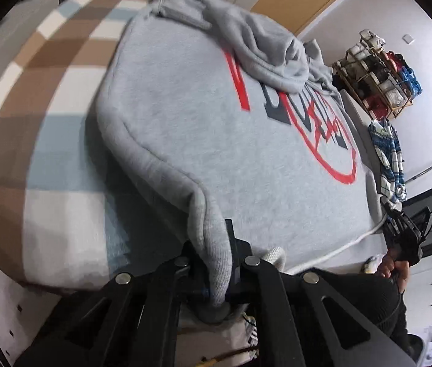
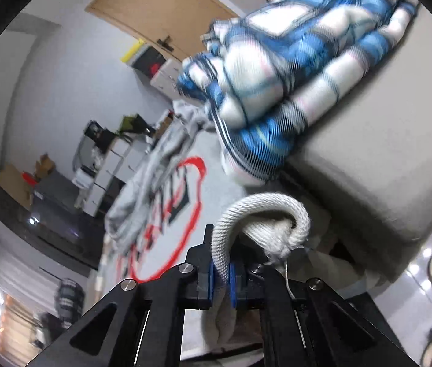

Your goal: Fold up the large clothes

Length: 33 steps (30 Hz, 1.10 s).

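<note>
Sweatshirt [image 1: 216,140] hem between left hand-held gripper [image 1: 216,263] jaws

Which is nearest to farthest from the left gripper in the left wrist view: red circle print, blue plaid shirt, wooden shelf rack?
1. Red circle print on the grey hoodie, centre-right, closest to the left gripper.
2. Blue plaid shirt, beyond the hoodie's right edge.
3. Wooden shelf rack, upper right against the wall.

blurred: plaid shirt [image 2: 292,61] | hidden: sweatshirt print [image 1: 316,113] top, under folded sleeve [image 1: 261,49]
</note>
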Motion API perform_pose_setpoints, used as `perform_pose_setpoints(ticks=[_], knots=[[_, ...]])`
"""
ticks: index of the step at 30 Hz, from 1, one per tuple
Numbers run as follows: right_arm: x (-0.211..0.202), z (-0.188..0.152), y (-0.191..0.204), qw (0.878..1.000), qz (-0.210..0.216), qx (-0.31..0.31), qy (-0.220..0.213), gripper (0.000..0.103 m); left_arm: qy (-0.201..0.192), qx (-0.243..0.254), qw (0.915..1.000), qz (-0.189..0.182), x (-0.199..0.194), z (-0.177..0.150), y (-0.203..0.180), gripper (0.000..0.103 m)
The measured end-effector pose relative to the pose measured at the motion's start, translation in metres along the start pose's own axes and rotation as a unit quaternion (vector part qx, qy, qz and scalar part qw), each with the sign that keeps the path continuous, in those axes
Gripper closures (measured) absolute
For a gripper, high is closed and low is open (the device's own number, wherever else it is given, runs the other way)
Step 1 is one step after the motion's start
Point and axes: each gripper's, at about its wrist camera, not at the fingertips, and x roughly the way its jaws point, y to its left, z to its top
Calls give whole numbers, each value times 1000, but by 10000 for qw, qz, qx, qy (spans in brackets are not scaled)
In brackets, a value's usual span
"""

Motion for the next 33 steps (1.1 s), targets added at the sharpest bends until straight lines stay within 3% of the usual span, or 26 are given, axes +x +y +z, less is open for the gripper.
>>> perform_pose_setpoints(ticks=[4,7,10,15,27,31,33], knots=[[-22,1,5,9996,-154,-188,-159,97,-49,-87,9998,-189,-15,-10,5,102],[-36,-5,16,9958,-579,-646,-279,98,-171,-80,9994,-276,-34,-19,10,102],[-43,-14,26,9928,-611,-930,-436,98,-316,-351,9974,-550,-49,-20,23,102],[-51,-19,40,9923,-431,-1049,-493,98,-365,-616,9945,-770,-60,-20,38,102],[-99,-38,57,9831,-334,-1705,-577,98,-328,-283,9949,-906,-72,-36,30,102],[-123,-43,75,9763,-257,-2044,-663,98,-367,-117,9929,-1127,-86,-34,20,102],[-123,-35,93,9712,-163,-2299,-603,98,-354,-61,9891,-1431,-90,-20,17,102]])
